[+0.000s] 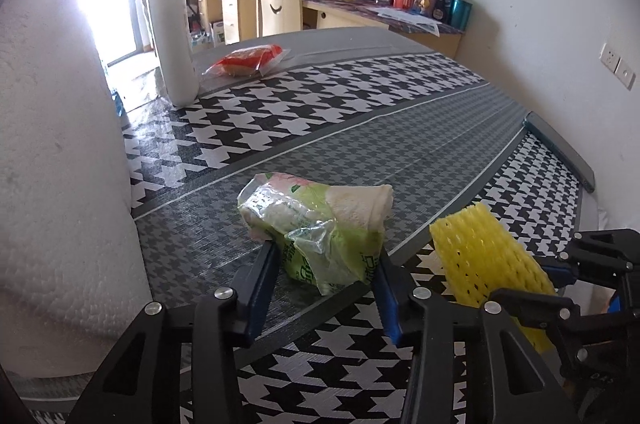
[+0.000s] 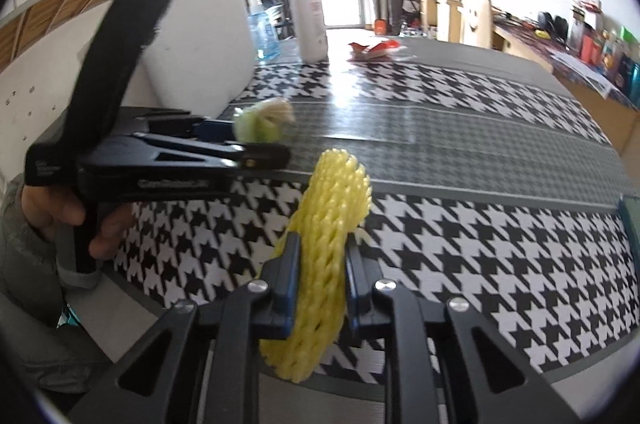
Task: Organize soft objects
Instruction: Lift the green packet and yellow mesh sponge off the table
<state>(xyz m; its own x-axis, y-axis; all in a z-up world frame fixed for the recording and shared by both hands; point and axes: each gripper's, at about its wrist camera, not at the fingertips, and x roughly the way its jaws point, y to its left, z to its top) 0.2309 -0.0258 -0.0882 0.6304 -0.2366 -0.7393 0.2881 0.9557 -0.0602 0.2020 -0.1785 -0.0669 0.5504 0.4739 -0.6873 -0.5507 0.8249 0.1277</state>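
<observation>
Both grips were made, nothing yet sorted: the left gripper [image 1: 326, 274] clamped the tissue pack [image 1: 316, 224] mid-tabletop [image 1: 400, 128], the right gripper [image 2: 322, 280] squeezed the yellow foam net [image 2: 328, 244] nearer the front edge; a red packet [image 1: 248, 60] lay untouched at the far edge.

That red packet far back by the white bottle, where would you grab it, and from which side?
Probably across its plump middle, from above. The red packet lies flat on the table, with thin crinkled plastic edges that would likely slip or tear. The white pump bottle stands close on its window side, so coming in from the open wall side looks safer. Both grippers are busy now.
</observation>
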